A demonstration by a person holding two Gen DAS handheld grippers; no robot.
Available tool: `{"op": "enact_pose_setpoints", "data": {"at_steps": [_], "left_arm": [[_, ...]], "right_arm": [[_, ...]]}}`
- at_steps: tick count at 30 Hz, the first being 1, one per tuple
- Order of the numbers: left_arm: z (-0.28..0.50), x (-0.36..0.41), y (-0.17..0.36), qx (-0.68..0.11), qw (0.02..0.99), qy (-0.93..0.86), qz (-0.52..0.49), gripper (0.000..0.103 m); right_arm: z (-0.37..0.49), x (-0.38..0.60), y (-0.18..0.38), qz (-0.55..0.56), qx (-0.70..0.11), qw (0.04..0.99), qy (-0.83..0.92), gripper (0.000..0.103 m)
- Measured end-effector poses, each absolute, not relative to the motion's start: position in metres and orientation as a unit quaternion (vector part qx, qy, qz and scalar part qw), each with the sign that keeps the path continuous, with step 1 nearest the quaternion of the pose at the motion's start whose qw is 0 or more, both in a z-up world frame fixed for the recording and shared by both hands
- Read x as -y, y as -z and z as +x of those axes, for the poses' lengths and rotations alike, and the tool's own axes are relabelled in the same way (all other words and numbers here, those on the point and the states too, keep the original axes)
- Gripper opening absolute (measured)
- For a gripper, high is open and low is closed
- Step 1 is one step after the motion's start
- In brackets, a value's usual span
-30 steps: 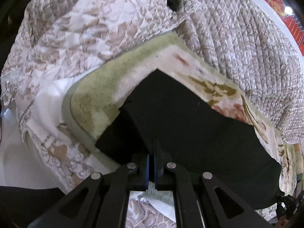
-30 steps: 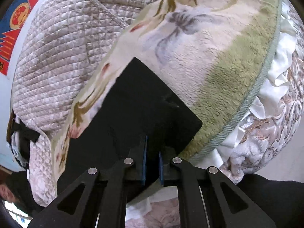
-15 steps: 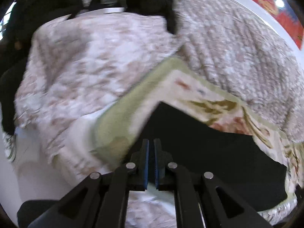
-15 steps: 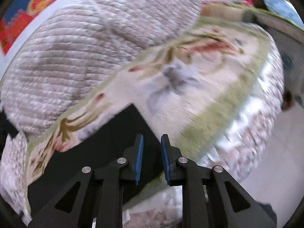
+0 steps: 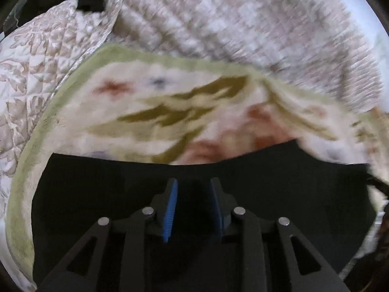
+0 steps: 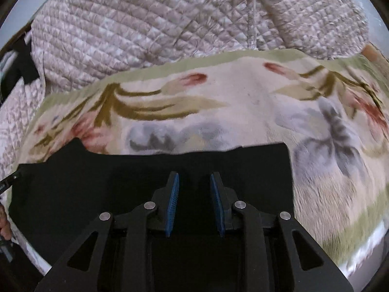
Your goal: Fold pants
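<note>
Your left tool (image 5: 193,206) points steeply down, its jaws just opened, a gap between the blue pads (image 5: 170,209), nothing pinched. Your right tool (image 6: 194,202) tilts down alike, jaws parted and empty.

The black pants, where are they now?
In both views the pants lie flat on the floral blanket, directly under the open grippers, below the quilt.

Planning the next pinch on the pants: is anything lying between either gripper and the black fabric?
Nothing visible. The black pants lie bare on the floral blanket, directly under the open left gripper and right gripper.
</note>
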State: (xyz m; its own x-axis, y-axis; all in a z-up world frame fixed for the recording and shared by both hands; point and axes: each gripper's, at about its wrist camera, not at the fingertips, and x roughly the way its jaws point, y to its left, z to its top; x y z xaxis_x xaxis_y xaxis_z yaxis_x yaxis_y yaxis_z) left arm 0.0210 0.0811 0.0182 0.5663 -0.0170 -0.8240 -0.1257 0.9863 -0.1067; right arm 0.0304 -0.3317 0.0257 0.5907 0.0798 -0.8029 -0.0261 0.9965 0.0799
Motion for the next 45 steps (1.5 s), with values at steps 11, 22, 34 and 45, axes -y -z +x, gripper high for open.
{"op": "enact_pose_setpoints", "data": {"at_steps": [11, 22, 34, 45], "left_arm": [[-0.012, -0.144, -0.021, -0.415, 0.895, -0.108, -0.119, 0.035], [-0.058, -0.142, -0.043, -0.38, 0.911, -0.114, -0.115, 0.035], [-0.123, -0.112, -0.017, -0.397, 0.905, -0.099, -0.114, 0.036], [-0.126, -0.12, -0.025, -0.391, 0.906, -0.117, -0.114, 0.036]], "right_arm": [[0.02, 0.34, -0.028, 0.04, -0.415, 0.909, -0.003, 0.033], [-0.006, 0.34, -0.038, 0.075, -0.4, 0.913, -0.014, 0.037], [-0.084, 0.26, 0.009, 0.016, -0.415, 0.904, -0.098, 0.038], [-0.089, 0.256, -0.005, 0.003, -0.386, 0.916, -0.109, 0.043]]}}
